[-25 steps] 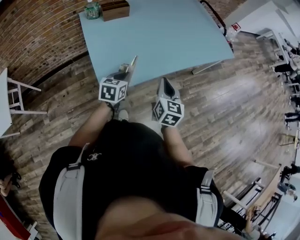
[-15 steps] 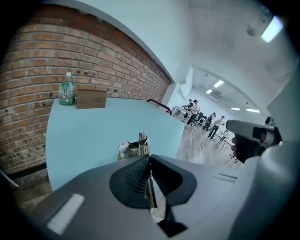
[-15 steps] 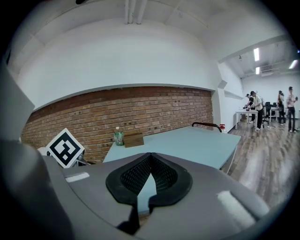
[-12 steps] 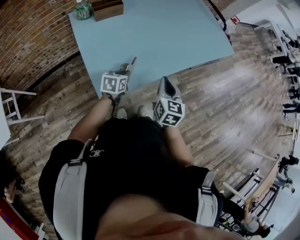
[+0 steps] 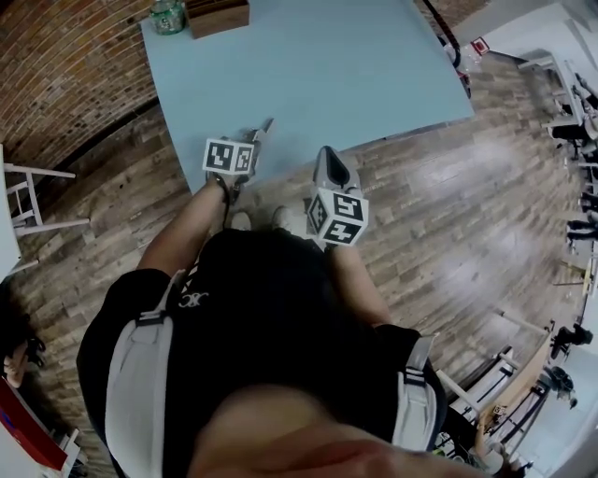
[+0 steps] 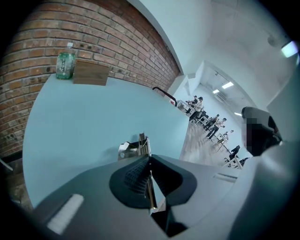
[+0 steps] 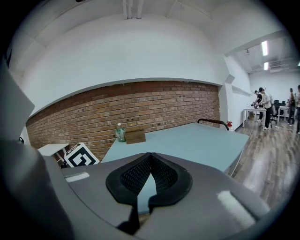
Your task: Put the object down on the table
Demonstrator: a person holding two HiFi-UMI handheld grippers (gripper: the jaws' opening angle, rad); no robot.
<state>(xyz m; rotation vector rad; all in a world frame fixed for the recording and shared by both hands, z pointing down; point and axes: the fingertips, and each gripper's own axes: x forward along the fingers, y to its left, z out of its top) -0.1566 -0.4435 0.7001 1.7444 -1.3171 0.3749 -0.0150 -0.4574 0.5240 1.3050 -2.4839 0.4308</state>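
My left gripper [image 5: 254, 140] is shut on a small silver metal tool [image 5: 264, 127], which sticks out ahead of the jaws over the near edge of the light blue table [image 5: 327, 65]. In the left gripper view the tool's thin shaft runs between the pads and its metal head [image 6: 135, 148] pokes out in front of the left gripper [image 6: 149, 158], above the tabletop [image 6: 84, 117]. My right gripper [image 5: 325, 159] hangs beside it at the table's edge. The right gripper [image 7: 150, 155] has its jaws shut, with nothing between the pads.
A green bottle [image 5: 168, 16] and a wooden box [image 5: 217, 16] stand at the table's far corner by the brick wall. A white chair [image 5: 28, 201] stands on the wooden floor at the left. Desks and people are far off to the right.
The person has come a little closer to the table. The left gripper has moved forward with the tool, further over the table's edge. Both grippers' jaws stand as before.
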